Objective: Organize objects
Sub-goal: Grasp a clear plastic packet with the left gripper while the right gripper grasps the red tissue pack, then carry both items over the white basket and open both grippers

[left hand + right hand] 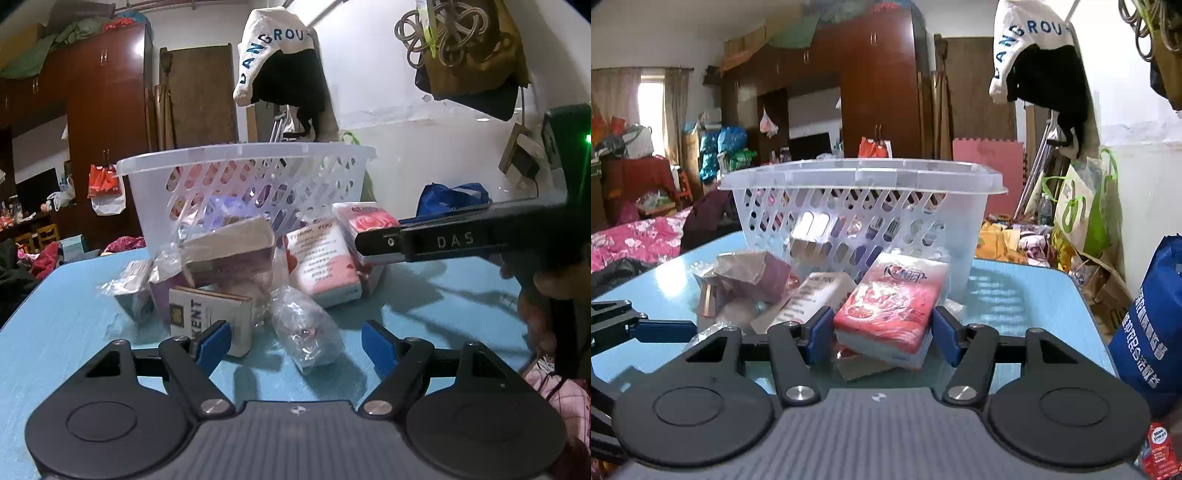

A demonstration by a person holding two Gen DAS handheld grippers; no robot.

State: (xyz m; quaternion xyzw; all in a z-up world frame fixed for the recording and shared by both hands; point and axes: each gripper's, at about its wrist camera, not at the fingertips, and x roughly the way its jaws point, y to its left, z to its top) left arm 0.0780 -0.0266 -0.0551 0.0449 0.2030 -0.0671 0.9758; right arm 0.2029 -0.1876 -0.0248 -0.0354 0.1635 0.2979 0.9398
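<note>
1. The right hand-held gripper (882, 334) sits low over the blue desk (1027, 302), its blue pads set on either side of a red-and-white tissue pack (890, 314). The left pad touches the pack's edge; I cannot tell whether the right pad presses it or stands just off it.
2. The left hand-held gripper (297, 343) has its jaws spread wide and holds nothing. A crumpled clear plastic wrap (306, 332) lies on the desk between and just ahead of its fingers.
3. Just beside its left finger stands a white "KENT" box (210, 317).
4. Behind that box is a small heap: a torn brown carton (229, 254) and clear wrappers.
5. A second tissue pack, white with red print (321, 266), leans in the heap beside the red one.
6. A white perforated plastic basket (864, 221) stands upright on the desk right behind the heap.
7. Seen from the left wrist, the right hand-held gripper's black arm reaches in from the right, with a person's fingers (532, 306) wrapped around its handle.
8. A blue printed bag (1152, 332) stands off the desk's right edge.
</note>
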